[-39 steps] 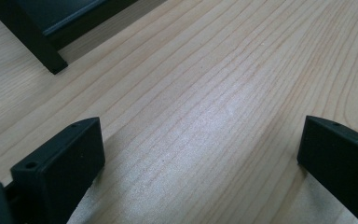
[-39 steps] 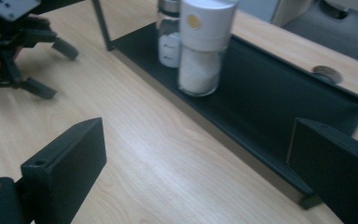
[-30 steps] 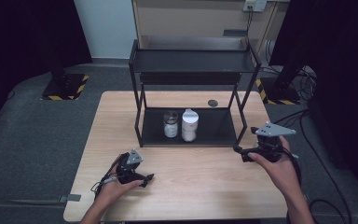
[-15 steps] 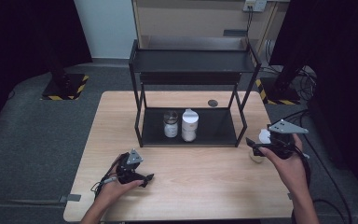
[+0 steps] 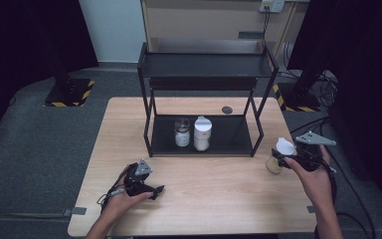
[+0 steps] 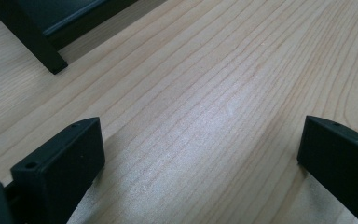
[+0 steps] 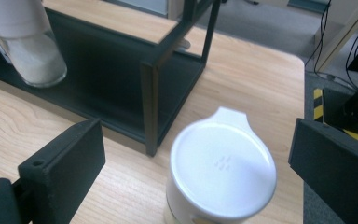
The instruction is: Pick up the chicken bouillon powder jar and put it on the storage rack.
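Observation:
A black two-tier rack stands at the back of the wooden table. On its lower shelf a small clear jar and a white-lidded jar stand side by side. Another white-lidded jar stands upright on the table right of the rack. My right gripper is open, with its jaws on either side of this jar and apart from it. My left gripper rests open on bare wood near the front edge, with nothing between its jaws.
A small dark disc lies on the table behind the rack. The rack's front right leg stands just left of the near jar. The table's right edge is close to my right hand. Cables trail on the floor at the right.
My right gripper has drawn back to the right, and the white-lidded jar now shows in front of its jaws. The left gripper has not moved.

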The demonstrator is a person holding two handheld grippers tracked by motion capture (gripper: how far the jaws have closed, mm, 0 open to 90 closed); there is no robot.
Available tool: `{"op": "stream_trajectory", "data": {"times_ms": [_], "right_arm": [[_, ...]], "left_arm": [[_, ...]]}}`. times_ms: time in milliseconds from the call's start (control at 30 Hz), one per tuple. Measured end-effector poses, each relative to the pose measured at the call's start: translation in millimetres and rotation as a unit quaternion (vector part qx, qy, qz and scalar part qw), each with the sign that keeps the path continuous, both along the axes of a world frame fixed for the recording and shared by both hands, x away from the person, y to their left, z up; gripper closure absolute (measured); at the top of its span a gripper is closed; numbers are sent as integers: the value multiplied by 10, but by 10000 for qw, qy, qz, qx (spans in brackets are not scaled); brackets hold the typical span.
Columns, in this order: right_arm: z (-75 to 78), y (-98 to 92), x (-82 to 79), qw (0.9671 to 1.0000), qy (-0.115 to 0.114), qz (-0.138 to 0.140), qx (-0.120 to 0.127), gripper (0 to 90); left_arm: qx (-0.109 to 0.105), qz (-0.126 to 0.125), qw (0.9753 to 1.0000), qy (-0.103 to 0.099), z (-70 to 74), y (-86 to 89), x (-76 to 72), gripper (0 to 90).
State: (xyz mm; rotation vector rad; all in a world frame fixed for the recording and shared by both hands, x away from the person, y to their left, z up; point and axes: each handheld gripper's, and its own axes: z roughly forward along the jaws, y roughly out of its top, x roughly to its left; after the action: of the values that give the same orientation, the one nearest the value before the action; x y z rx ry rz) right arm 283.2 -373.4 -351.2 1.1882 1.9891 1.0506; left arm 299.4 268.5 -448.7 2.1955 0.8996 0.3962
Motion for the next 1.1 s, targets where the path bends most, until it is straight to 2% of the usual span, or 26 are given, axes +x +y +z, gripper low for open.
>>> {"op": "stream_trajectory", "data": {"times_ms": [333, 1100], "right_arm": [[-148, -71, 61, 9996, 243, -96, 68, 41], [-424, -151, 160, 9975, 625, -158, 280, 45]], "left_arm": [[-1, 0, 10000, 0, 0, 0, 0, 0], [0, -1, 10000, 1, 0, 0, 0, 0]]}}
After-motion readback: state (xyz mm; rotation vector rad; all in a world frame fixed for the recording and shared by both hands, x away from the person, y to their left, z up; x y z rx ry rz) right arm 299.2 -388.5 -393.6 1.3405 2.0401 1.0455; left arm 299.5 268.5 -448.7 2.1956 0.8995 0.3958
